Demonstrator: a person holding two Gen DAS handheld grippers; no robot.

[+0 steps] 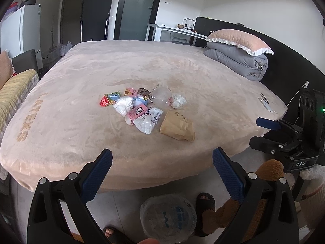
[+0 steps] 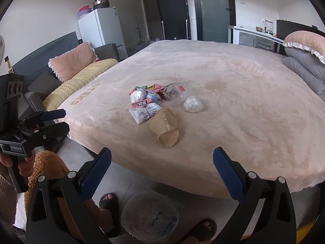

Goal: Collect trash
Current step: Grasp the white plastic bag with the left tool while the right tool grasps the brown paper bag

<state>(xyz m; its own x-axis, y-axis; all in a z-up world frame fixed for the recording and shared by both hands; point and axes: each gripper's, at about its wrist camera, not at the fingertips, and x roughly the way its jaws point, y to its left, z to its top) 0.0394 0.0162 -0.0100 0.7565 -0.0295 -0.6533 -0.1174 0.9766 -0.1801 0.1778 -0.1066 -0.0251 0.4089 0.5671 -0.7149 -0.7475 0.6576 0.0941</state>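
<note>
Our left gripper (image 1: 162, 174) and right gripper (image 2: 162, 174) are spread wide, holding nothing. The trash (image 1: 142, 109) sits piled mid-bed (image 1: 81, 81); our bag (image 1: 168, 217) waits below the bed's edge, ready to catch it.

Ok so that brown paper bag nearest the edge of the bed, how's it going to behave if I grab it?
The brown paper bag lies flattened and creased, so it is probably light and near empty. Expect it to crumple between the fingers rather than hold shape. On the plush bed cover it would likely drag, not slide.

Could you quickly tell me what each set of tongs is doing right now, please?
Left tongs: open, holding nothing.
Right tongs: open, holding nothing.
</note>
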